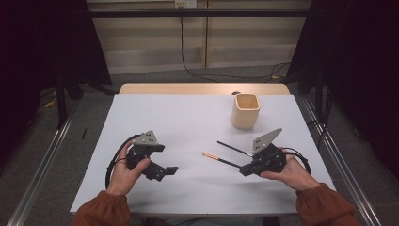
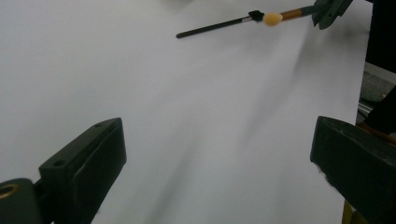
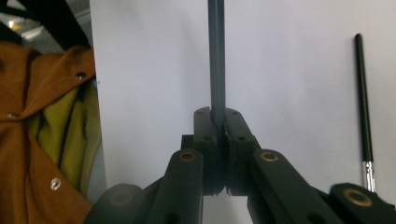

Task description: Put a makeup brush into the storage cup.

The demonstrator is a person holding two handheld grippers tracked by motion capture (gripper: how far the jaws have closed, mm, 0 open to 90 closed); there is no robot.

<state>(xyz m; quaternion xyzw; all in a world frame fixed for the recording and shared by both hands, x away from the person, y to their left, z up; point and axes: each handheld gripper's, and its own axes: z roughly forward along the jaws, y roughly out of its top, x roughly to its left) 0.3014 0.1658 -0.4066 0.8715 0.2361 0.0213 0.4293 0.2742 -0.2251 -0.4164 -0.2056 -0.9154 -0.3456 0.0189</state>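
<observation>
Orange-tipped brush [image 1: 219,158] clamped in right gripper [image 1: 244,169], second brush [image 1: 233,148] lying beside, left gripper [image 1: 170,171] spread wide

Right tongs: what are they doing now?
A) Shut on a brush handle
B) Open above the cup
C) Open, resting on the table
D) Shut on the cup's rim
A: in the right gripper view the right tongs have both jaws pressed together around the dark brush handle, apart from the cup.
</observation>
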